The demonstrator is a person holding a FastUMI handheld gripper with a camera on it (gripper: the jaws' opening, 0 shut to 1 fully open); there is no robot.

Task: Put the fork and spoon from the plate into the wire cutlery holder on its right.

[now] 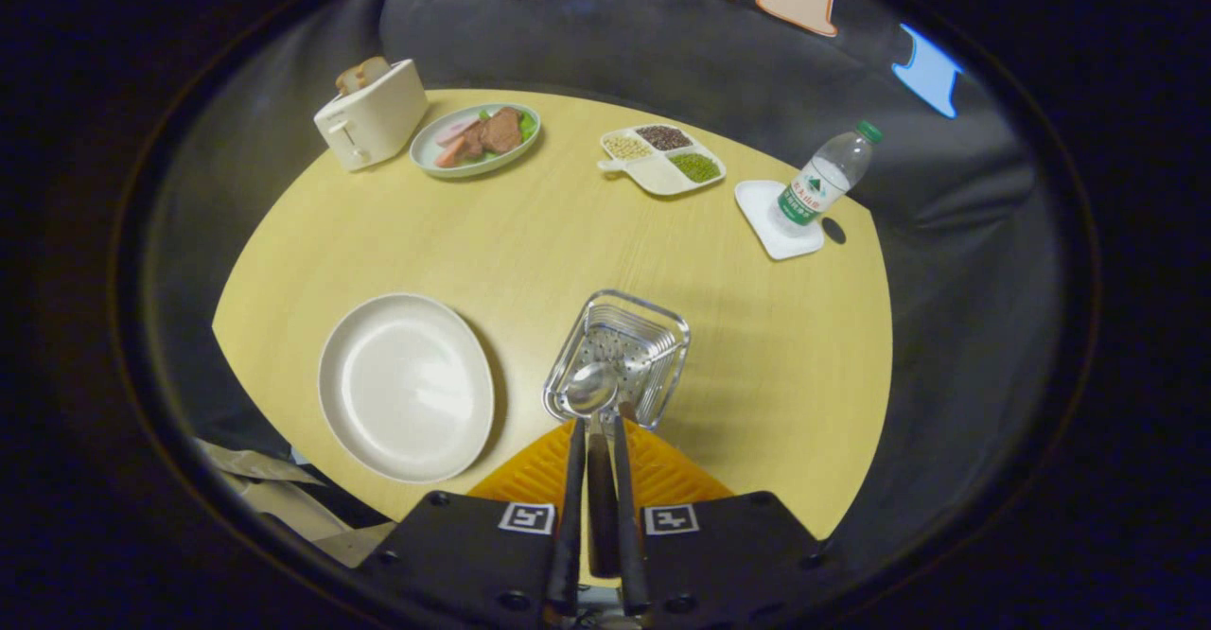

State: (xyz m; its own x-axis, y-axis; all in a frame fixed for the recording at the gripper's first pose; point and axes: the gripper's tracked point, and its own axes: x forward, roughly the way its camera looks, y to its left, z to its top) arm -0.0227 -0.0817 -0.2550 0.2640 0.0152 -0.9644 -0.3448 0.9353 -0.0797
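Tabletop: gripper (594, 427) clamps spoon (591, 390), handle half-hidden.

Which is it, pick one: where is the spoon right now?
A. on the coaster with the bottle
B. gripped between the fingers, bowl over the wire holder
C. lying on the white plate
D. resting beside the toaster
B: the gripper is shut on the spoon, its handle pinched between both fingers and its bowl poised over the near edge of the wire holder.

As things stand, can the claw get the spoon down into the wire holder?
Probably yes: the claw is shut on the spoon, whose bowl hangs over the holder's open top, with nothing in between.
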